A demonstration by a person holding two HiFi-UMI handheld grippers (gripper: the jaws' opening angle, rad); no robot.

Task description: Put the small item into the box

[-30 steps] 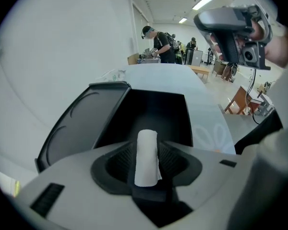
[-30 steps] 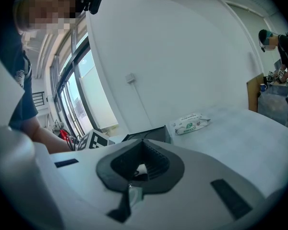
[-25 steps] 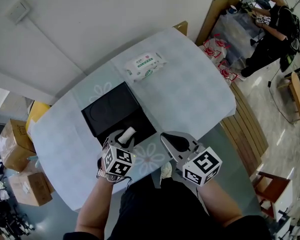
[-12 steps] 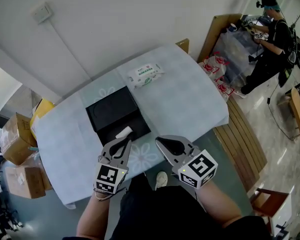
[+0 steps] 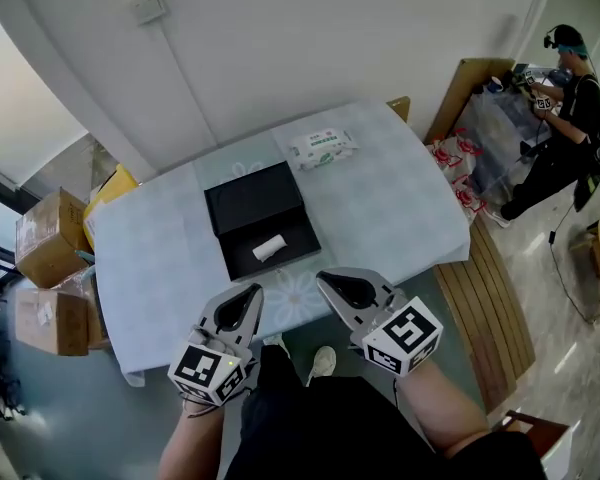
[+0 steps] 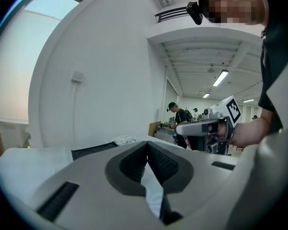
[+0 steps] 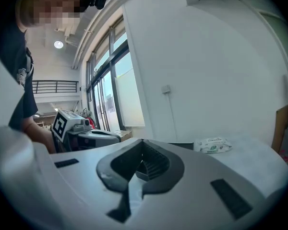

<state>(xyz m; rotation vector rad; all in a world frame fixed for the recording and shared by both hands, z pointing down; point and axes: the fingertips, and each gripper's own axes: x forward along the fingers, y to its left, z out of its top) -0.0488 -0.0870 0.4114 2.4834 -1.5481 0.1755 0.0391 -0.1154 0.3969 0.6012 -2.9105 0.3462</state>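
The small white item (image 5: 268, 249) lies in the near half of the open black box (image 5: 242, 200) on the white-covered table (image 5: 380, 208). My left gripper (image 5: 251, 294) hangs off the table's near edge, short of the box. Its jaws have just been closing and are now shut with nothing between them, as the left gripper view (image 6: 147, 146) shows. Beside it my right gripper (image 5: 326, 279) is also shut and empty, its ribbed pads (image 7: 149, 163) meeting. Each gripper view shows the other gripper (image 6: 206, 127) (image 7: 86, 135) alongside.
A pack of wet wipes (image 5: 323, 148) lies behind the box. Cardboard boxes (image 5: 46, 236) stand on the floor at the left. A wooden bench (image 5: 495, 268) runs along the table's right side. A person (image 5: 570, 118) stands far right.
The white item has left my left gripper and now lies in the box. That gripper has drawn back and up off the table, its jaws closing. The right gripper rose a little.
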